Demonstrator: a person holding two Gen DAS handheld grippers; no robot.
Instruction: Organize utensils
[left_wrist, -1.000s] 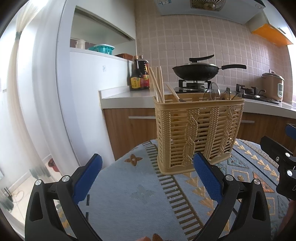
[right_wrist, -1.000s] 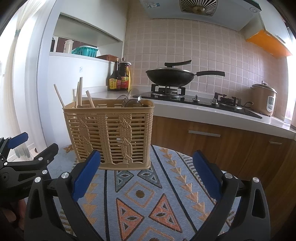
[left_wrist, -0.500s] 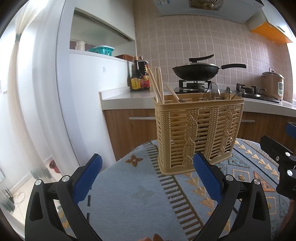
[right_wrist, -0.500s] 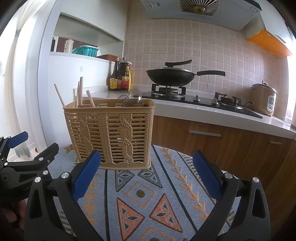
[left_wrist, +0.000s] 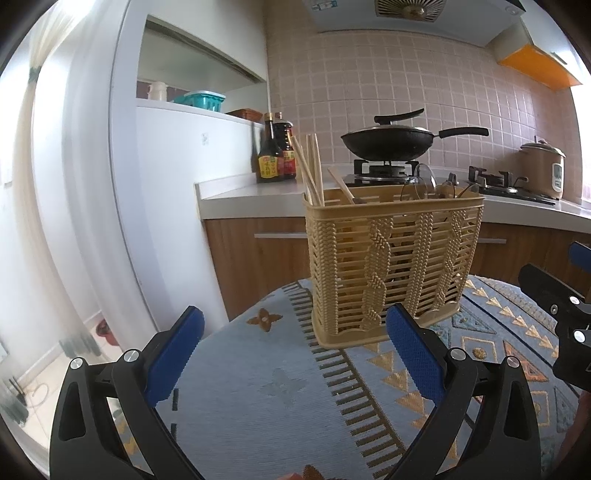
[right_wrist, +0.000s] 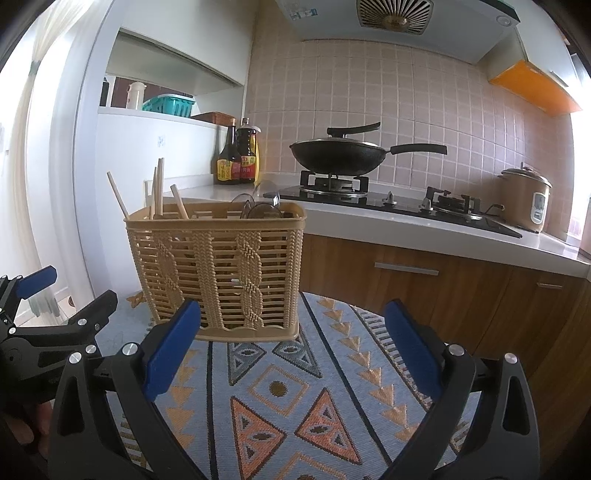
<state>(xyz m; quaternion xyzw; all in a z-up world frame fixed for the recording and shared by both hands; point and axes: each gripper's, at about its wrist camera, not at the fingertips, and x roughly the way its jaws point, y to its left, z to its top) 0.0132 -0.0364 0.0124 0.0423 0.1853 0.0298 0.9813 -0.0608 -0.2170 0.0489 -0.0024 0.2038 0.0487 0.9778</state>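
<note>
Basket (left_wrist: 393, 266): upright on desk cloth (right_wrist: 280, 391), chopsticks (left_wrist: 312, 171) and spoons (right_wrist: 258, 208) inside. My left tongs (left_wrist: 291, 354) and right tongs (right_wrist: 291, 343): spread wide, empty, near basket. Risk: light basket tips if nudged.

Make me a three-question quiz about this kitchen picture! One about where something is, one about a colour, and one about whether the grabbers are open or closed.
1. Where do the chopsticks stand?
A. in the basket's left end
B. in the wok
C. flat on the cloth

2. What colour are the pads on the gripper fingers?
A. red
B. blue
C. green

3. How is the right gripper?
A. shut on a spoon
B. shut on the basket
C. open, holding nothing

Answers:
1. A: in the right wrist view they poke up from the left end of the woven basket.
2. B: the pads are blue on both grippers.
3. C: its fingers are spread wide with only the patterned cloth between them; the left gripper is the same.
</note>
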